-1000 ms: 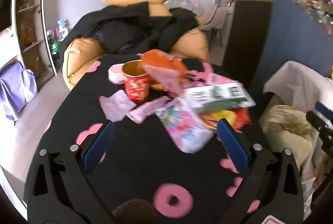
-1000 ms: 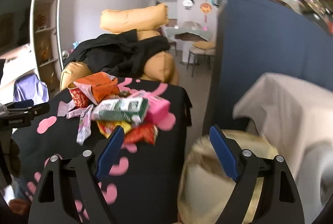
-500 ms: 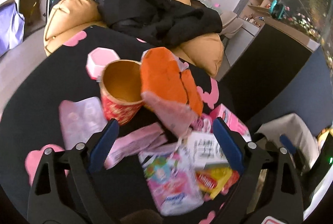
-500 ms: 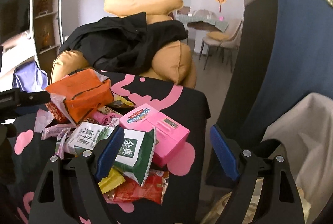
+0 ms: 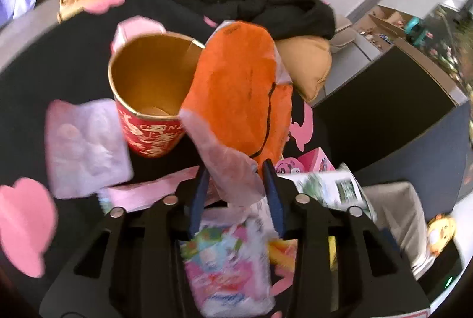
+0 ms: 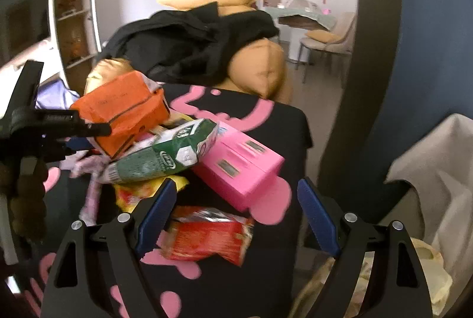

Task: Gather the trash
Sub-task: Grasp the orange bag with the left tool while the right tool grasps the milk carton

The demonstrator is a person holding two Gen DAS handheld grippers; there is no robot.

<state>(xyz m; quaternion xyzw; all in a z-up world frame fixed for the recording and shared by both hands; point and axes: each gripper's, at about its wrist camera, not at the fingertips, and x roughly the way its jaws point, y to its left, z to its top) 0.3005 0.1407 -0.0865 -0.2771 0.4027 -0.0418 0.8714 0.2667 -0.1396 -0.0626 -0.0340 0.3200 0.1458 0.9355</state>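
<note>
A pile of trash lies on a black table with pink shapes (image 6: pixel 266 117). My left gripper (image 5: pixel 235 183) is shut on the pale plastic flap of an orange tissue pack (image 5: pixel 236 93), which also shows in the right wrist view (image 6: pixel 124 108). Beside it stands a red and gold paper cup (image 5: pixel 147 99). My right gripper (image 6: pixel 233 208) is open above a red snack wrapper (image 6: pixel 207 238), with a pink box (image 6: pixel 239 164) and a green and white carton (image 6: pixel 165 158) just ahead of it.
A lilac packet (image 5: pixel 85 146), pink wrappers (image 5: pixel 153 191) and a colourful pouch (image 5: pixel 230 264) lie near the cup. A bin lined with a beige bag (image 6: pixel 428 264) stands right of the table. An orange sofa with black clothes (image 6: pixel 192 52) is behind.
My left gripper moved forward over the pile and closed on the orange pack's flap. My right gripper moved closer to the pink box and red wrapper, still open.
</note>
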